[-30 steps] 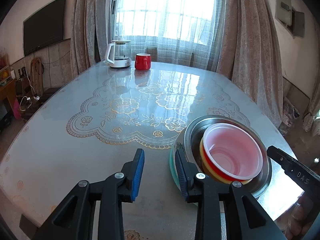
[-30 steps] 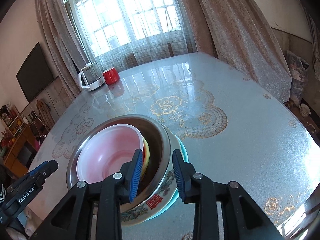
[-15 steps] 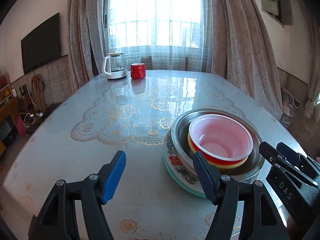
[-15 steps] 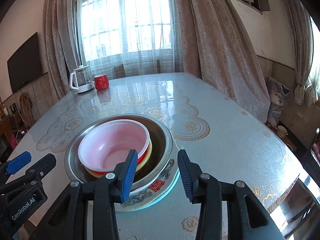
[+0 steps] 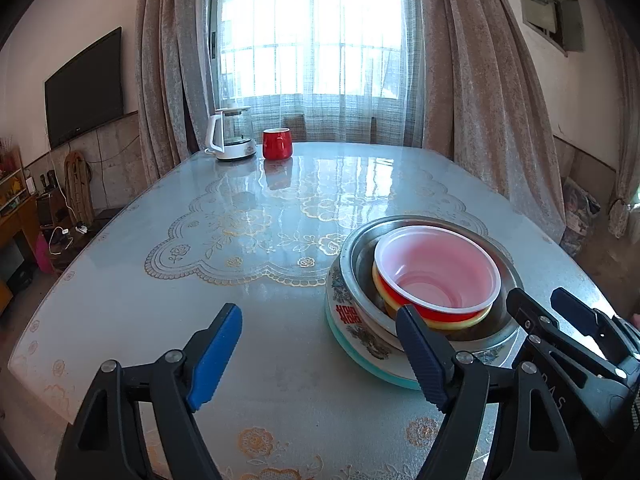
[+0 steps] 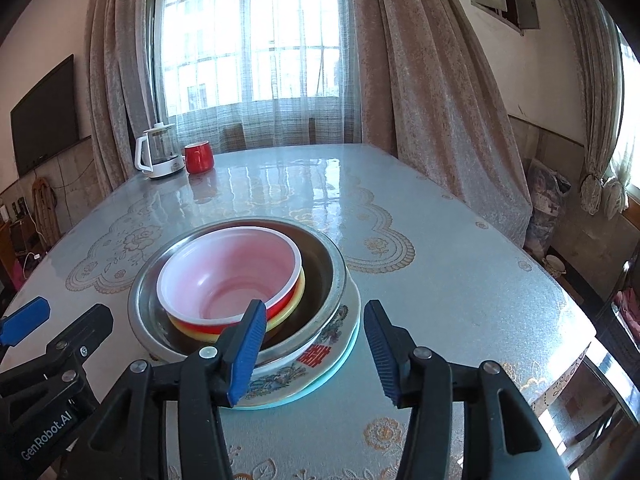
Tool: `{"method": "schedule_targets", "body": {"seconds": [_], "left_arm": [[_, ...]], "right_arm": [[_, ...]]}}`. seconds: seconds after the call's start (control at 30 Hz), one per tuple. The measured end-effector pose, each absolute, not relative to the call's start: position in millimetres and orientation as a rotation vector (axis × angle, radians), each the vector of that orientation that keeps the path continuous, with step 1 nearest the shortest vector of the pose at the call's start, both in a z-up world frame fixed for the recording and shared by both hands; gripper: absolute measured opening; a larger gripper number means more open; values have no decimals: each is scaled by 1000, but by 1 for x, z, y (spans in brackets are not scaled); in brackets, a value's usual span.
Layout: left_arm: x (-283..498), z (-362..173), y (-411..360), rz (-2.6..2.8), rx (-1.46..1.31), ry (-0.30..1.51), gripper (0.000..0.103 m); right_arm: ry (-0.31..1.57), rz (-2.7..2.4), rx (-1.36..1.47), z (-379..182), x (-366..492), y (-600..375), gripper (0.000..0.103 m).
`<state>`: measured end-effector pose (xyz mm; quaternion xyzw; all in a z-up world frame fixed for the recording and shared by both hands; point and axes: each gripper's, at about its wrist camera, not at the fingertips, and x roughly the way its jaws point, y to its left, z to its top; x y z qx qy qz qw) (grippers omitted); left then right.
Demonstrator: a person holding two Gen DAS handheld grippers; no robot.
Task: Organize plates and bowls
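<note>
In the left wrist view the stack of dishes sits at lower right of the frame on the table (image 5: 160,300): a small bowl (image 5: 436,272) nested in a second bowl (image 5: 456,322), both inside a metal basin (image 5: 352,256), which rests in a patterned bowl (image 5: 360,332) on a plate (image 5: 384,374). A kettle (image 5: 232,138) and a mug (image 5: 277,143) stand side by side at the table's far edge, upper centre-left, kettle to the left. The television (image 5: 84,88) hangs at upper left.

the table (image 5: 280,208) wears a glossy, glass-smooth cover over gold-printed lace. at its 5 o'clock, a shiny metal bowl (image 6: 336,268) holds a smooth plastic bowl (image 6: 228,268) and sits in glazed, painted ceramic (image 6: 320,354). ribbed blue rubbery pads (image 5: 214,354) line matt black fingers.
</note>
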<state>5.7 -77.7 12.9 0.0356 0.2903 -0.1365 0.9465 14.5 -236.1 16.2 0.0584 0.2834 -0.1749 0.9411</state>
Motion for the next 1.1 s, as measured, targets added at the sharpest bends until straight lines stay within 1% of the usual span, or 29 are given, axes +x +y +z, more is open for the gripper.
{"method": "schedule_targets", "body": {"seconds": [1.1], "left_arm": [[9, 9, -77, -271, 80, 598, 83]], "right_arm": [[582, -343, 130, 15, 19, -237, 53]]}}
